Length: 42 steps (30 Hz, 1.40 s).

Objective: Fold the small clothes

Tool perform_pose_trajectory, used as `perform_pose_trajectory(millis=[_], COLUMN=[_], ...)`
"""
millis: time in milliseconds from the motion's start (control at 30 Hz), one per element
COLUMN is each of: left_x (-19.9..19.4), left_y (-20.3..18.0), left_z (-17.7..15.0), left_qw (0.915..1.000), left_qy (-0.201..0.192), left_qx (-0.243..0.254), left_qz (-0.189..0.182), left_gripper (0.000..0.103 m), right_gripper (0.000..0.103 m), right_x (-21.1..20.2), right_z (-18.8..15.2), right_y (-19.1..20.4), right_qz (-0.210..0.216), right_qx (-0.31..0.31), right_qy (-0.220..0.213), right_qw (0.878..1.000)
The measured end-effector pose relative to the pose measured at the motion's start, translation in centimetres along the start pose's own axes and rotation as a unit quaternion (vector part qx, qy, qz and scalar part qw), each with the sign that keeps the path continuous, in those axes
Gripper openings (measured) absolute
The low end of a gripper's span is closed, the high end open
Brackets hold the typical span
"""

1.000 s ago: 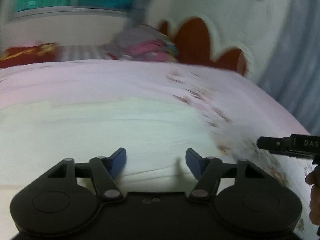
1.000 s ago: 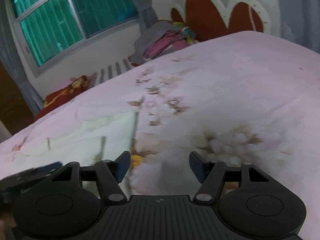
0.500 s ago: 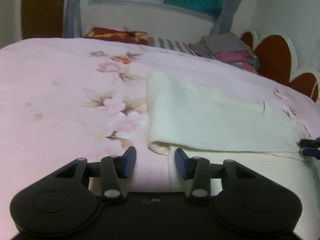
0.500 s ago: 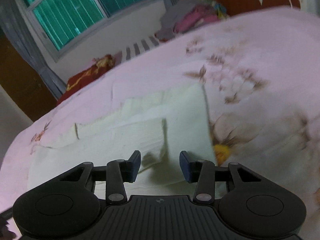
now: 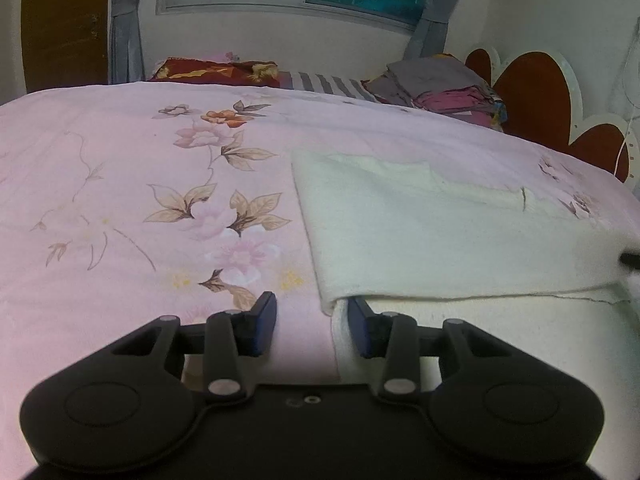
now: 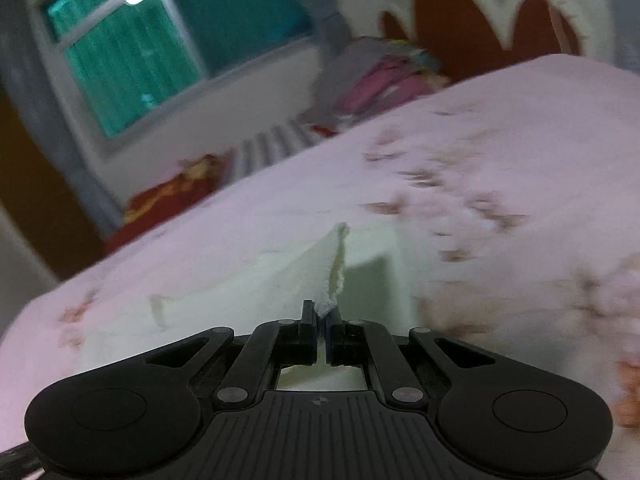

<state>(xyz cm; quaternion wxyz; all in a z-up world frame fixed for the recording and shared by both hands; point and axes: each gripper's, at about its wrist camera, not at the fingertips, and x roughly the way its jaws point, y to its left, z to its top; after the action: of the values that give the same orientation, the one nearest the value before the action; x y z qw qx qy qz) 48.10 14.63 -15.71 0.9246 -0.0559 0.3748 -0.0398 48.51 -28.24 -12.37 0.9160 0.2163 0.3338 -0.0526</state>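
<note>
A cream knitted garment (image 5: 440,240) lies partly folded on the pink flowered bedsheet (image 5: 120,200). My left gripper (image 5: 312,326) is open and low over the sheet, its jaws on either side of the garment's near left corner. My right gripper (image 6: 320,320) is shut on the garment's (image 6: 248,284) edge, which it lifts so the cloth stands up in a ridge. The right gripper's tip (image 5: 630,259) shows at the far right of the left wrist view.
A pile of folded grey and pink clothes (image 5: 440,84) sits at the head of the bed beside the red and white headboard (image 5: 532,96). A red pillow (image 5: 212,69) lies under the window. The right wrist view is blurred.
My right gripper has shut on the garment's edge and raised it. My left gripper has moved closer to the garment's left corner and stays open.
</note>
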Motion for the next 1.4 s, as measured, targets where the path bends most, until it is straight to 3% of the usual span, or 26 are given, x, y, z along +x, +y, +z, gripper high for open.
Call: perform_pose_trajectory(millis=[67,533,867,967,1067,1167,1267,1333,1400], left_x=[0.0,0.2,-0.7,-3.4,-3.1,-0.6,2.3,1.8,1.4], left_y=[0.0,0.2,2.8,2.2,-0.3,-3.4,-4.9,-5.0,-4.7], left_z=[0.1,0.2,0.5,0.9,2.1,2.7,1.8,1.7,2.5], left_qw=[1.0,1.0,0.9969,0.9988,0.9977,0.9958,0.9952,0.9948,0.9947], left_qy=[0.001,0.006,0.015,-0.029,-0.039,-0.025,0.023,0.019,0.011], left_qx=[0.001,0.005,-0.068,-0.035,0.001,0.025,0.057,0.06,0.051], left_qz=[-0.001,-0.005,-0.036,-0.02,-0.056,-0.085,-0.076,-0.08,-0.089], left_gripper=[0.039,0.038,0.037,0.041,0.044,0.048,0.055,0.055,0.057], right_gripper=[0.003,0.003,0.003,0.003,0.003,0.003,0.003,0.003,0.003], right_x=[0.8,0.7,1.1,-0.8,-2.0,-0.5,1.6,2.9,2.3], right_z=[-0.8,-2.0,-2.2,-1.5,-1.3,-1.5,-2.2,-2.8,-2.5], right_y=[-0.9,-0.9,-1.8,-2.0,-1.0,1.1,2.7,2.1,1.6], right_qz=[-0.006,-0.013,-0.007,-0.031,-0.035,-0.008,-0.011,-0.042,-0.032], right_qx=[0.002,-0.006,-0.009,-0.008,-0.046,-0.072,-0.096,-0.098,-0.094], right_qy=[0.033,0.039,0.057,0.034,0.007,0.021,0.04,0.07,0.071], right_qw=[0.999,0.999,0.998,0.999,0.998,0.997,0.995,0.992,0.993])
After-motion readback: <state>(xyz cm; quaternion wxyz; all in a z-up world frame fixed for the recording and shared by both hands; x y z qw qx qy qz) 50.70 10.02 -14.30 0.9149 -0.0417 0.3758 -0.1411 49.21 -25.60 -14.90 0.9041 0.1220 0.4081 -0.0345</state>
